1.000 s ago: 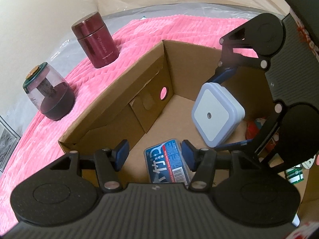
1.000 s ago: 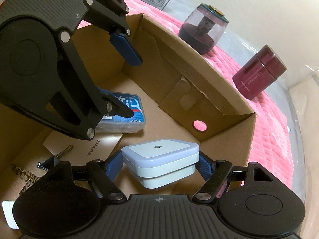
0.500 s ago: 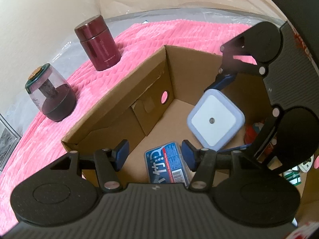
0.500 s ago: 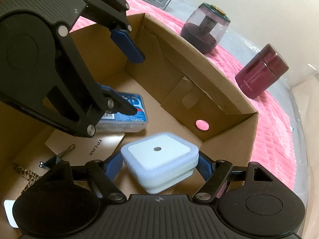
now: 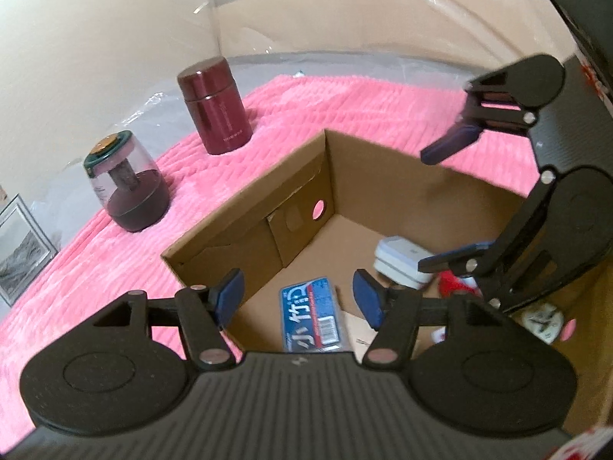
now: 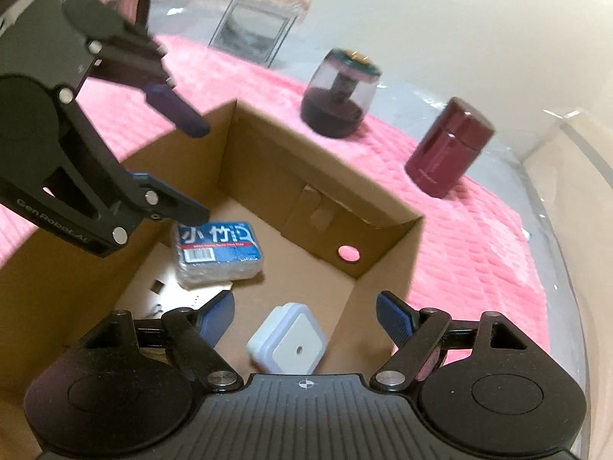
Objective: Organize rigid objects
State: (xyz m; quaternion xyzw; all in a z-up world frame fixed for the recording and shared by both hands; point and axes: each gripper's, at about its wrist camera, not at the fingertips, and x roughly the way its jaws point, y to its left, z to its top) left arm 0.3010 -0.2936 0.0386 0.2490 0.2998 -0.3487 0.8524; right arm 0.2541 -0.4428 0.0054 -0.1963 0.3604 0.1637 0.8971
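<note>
Right wrist view: the square white plastic night light with a pale blue rim (image 6: pixel 288 345) is being shown lying loose on the floor of the open brown cardboard box (image 6: pixel 387 222), below the right gripper (image 6: pixel 304 316), whose jaws are opening wide with nothing pressed between the pads. It is being left tilted, its flat sensor face turned up and toward the camera; being nearly square, it has no clear long axis. Placement near the box's corner is judged to be keeping floor space free. The blue-labelled clear plastic case of dental picks (image 6: pixel 219 253) is lying flat nearby, its long axis running across the frame. Left wrist view: the left gripper (image 5: pixel 299 297) is being held above the box, its jaws also opening and empty, while the maroon metal canister (image 5: pixel 214 115) and the green-lidded glass jar (image 5: pixel 128 184) are being left standing on the pink quilted cloth (image 5: pixel 345 107).
</note>
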